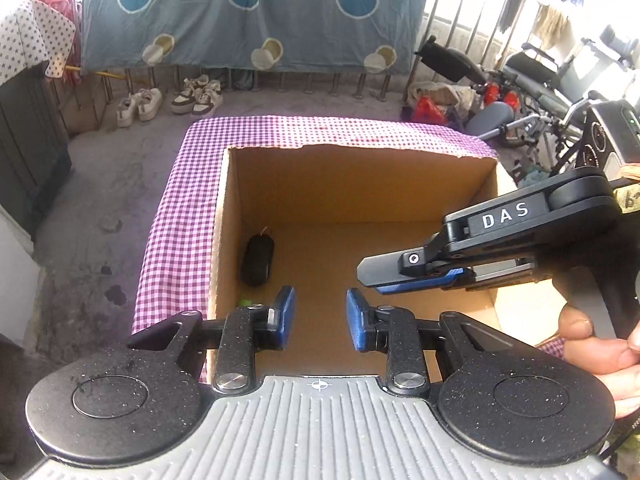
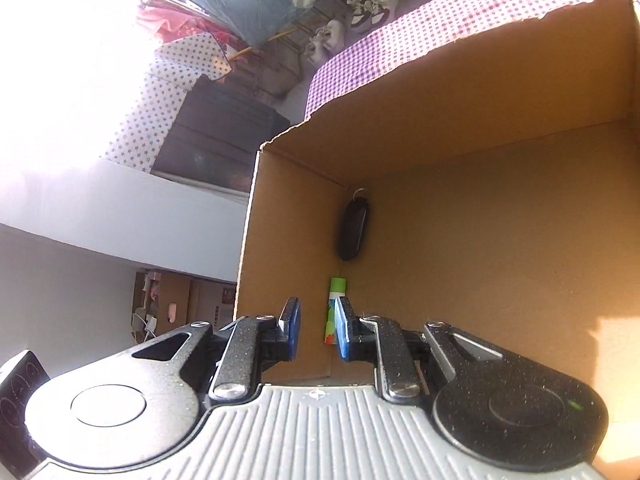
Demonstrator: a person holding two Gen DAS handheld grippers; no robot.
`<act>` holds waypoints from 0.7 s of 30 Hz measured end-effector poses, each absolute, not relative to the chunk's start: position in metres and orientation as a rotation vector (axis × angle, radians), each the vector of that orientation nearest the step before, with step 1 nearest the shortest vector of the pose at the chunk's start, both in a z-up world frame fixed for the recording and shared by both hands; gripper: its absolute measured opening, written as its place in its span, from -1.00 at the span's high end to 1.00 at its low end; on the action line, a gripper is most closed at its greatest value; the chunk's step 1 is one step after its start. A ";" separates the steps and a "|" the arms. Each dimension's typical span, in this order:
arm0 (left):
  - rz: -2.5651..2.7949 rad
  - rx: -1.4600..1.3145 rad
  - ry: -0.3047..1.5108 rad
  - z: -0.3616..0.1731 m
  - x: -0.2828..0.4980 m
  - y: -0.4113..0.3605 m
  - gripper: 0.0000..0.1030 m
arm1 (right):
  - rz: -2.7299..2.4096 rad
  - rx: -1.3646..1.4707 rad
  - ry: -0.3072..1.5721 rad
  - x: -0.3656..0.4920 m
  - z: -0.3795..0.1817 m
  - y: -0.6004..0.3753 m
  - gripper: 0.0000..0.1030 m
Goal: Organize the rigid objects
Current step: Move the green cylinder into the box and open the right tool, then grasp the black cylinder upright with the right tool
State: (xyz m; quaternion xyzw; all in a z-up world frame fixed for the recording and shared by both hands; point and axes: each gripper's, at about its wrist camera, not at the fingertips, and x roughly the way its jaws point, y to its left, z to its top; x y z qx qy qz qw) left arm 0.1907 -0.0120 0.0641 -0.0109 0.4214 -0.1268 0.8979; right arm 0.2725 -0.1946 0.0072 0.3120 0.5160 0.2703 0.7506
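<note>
Right gripper [image 2: 318, 330], jaws slightly apart and empty, hangs over the cardboard box [image 2: 500, 92], green tube [image 2: 335, 304] just ahead, lengthwise along its pointing line; left gripper [image 1: 321, 320] empty, farther.

1. A blue-grey sheet [image 1: 256, 16] with blue circles hangs on a metal railing [image 1: 472, 12], filling the far side.
2. Below the sheet, two pairs of sneakers [image 1: 172, 100] stand on the stained grey concrete floor [image 1: 100, 208].
3. Left of the sheet hangs a star-dotted white cloth [image 1: 28, 36] above a dark cabinet [image 1: 28, 148].
4. Right of the sheet, folded wheelchairs [image 1: 544, 84] crowd the railing.
5. Strong sunlight floods in.
</note>
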 end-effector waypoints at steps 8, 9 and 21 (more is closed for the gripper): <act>-0.388 0.050 0.746 0.072 0.126 -0.035 0.15 | 0.563 0.798 0.845 0.152 0.037 -0.291 0.58; -0.416 0.048 0.749 0.069 0.119 -0.039 0.14 | 0.535 0.815 0.823 0.135 0.031 -0.305 0.57; -0.576 0.212 0.849 -0.014 0.083 -0.121 0.13 | 0.274 0.935 0.924 0.060 -0.086 -0.320 0.56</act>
